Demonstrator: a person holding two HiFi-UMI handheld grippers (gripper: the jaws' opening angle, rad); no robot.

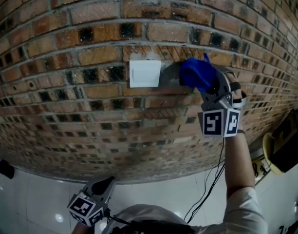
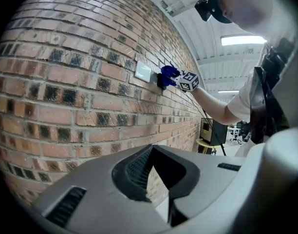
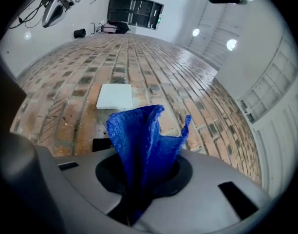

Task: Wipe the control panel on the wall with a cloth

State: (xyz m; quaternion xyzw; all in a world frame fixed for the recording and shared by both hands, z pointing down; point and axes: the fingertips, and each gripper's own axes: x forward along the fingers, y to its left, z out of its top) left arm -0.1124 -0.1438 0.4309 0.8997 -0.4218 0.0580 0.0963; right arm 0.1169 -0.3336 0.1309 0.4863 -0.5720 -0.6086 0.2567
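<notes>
A white square control panel (image 1: 145, 73) is fixed to the red brick wall (image 1: 90, 43). My right gripper (image 1: 197, 79) is shut on a blue cloth (image 1: 195, 73), held just right of the panel, close to the bricks. In the right gripper view the cloth (image 3: 141, 140) stands up from the closed jaws, and the panel (image 3: 115, 96) lies just beyond it. My left gripper (image 1: 101, 189) hangs low near the floor, away from the wall, its jaws closed with nothing between them. The left gripper view shows the panel (image 2: 143, 72) and cloth (image 2: 168, 74) far up the wall.
The brick wall fills most of each view. A white tiled floor (image 1: 32, 199) runs below it. A black box on a round yellow stand (image 1: 285, 143) sits at the right. A black cable (image 1: 212, 179) hangs from the right gripper along the person's arm.
</notes>
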